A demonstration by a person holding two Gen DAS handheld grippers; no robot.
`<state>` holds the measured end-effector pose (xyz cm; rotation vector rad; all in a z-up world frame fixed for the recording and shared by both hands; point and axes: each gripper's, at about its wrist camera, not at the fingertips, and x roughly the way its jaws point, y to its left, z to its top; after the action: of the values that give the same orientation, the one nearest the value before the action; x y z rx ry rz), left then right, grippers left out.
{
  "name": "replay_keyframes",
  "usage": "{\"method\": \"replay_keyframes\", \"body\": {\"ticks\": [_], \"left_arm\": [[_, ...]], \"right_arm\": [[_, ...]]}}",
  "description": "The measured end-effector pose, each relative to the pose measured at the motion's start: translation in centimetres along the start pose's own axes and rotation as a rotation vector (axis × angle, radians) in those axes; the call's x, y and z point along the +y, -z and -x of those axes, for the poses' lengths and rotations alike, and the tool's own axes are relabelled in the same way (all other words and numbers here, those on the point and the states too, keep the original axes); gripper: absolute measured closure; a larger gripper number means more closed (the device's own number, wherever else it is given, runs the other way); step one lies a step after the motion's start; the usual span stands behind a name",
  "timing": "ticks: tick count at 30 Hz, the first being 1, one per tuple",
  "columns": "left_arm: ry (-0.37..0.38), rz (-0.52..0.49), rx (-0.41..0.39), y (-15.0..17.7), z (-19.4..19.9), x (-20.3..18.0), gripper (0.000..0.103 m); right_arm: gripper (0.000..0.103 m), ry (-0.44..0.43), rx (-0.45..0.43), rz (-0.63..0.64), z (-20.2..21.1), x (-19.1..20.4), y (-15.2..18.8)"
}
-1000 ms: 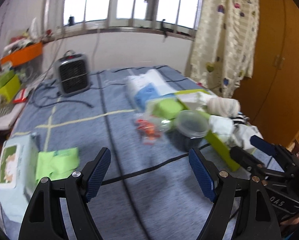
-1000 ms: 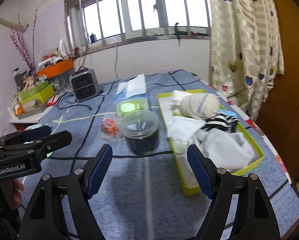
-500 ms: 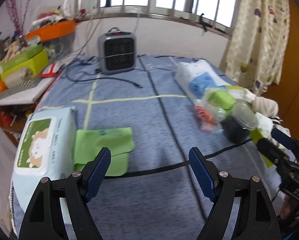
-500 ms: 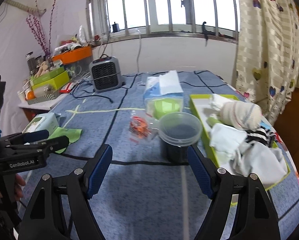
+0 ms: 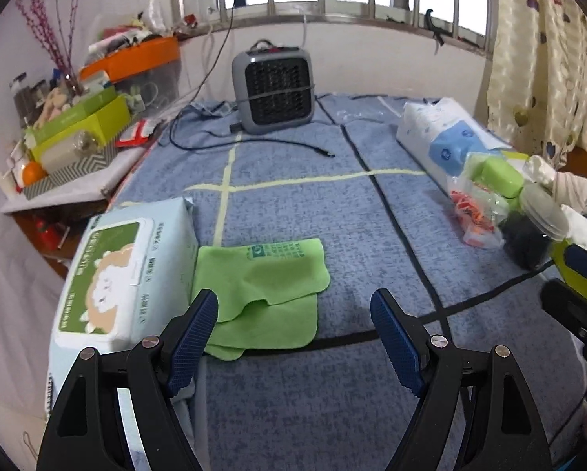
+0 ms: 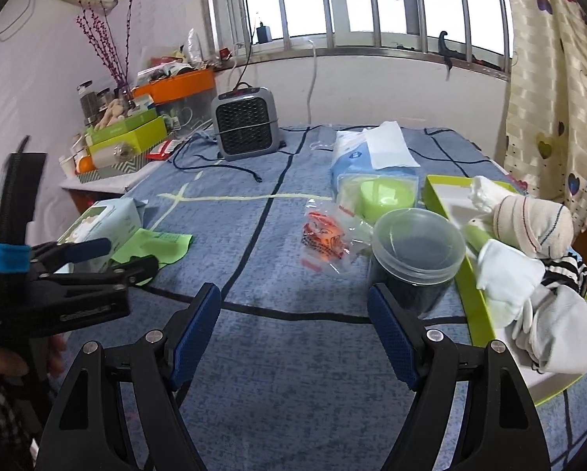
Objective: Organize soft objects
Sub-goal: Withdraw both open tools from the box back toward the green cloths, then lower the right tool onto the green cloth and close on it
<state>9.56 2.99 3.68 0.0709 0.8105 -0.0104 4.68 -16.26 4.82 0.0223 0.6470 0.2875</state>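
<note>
A folded green cloth (image 5: pixel 262 294) lies flat on the blue cover, next to a wet-wipes pack (image 5: pixel 124 271). My left gripper (image 5: pixel 293 325) hangs open just short of the cloth, its left pad over the cloth's near corner, nothing between the pads. In the right wrist view the same cloth (image 6: pixel 156 245) shows at the left, with the left gripper (image 6: pixel 113 255) beside it. My right gripper (image 6: pixel 293 322) is open over bare cover. To its right a lime tray (image 6: pixel 470 286) holds a rolled sock (image 6: pixel 533 223), white socks (image 6: pixel 509 278) and a striped one (image 6: pixel 568 271).
A lidded plastic jar (image 6: pixel 419 251), an orange snack bag (image 6: pixel 325 239), a lime box (image 6: pixel 383 196) and a tissue pack (image 6: pixel 372 153) stand mid-table. A grey heater (image 5: pixel 274 90) with its loose cable (image 5: pixel 262 143) sits at the back. A cluttered side shelf (image 5: pixel 77 137) lies left.
Both views have swung left. The left gripper has dropped toward the green cloth and wipes pack, now close in front of it. The tray has slid to the right edge. Jaws unchanged.
</note>
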Motion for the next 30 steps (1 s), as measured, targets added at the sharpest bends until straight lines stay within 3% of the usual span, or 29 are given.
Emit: {"method": "replay_keyframes", "body": {"ticks": [17, 28, 30], "left_arm": [[-0.142, -0.117, 0.040, -1.2, -3.9, -1.8, 0.023], [-0.143, -0.130, 0.038, -2.0, -4.7, -2.1, 0.023], [-0.127, -0.134, 0.036, -2.0, -4.6, -2.2, 0.032]], "right_arm": [[0.026, -0.003, -0.001, 0.008, -0.3, -0.1, -0.7], [0.026, 0.010, 0.000, 0.009, -0.4, 0.1, -0.9], [0.026, 0.012, 0.001, 0.013, -0.5, 0.2, -0.9]]}}
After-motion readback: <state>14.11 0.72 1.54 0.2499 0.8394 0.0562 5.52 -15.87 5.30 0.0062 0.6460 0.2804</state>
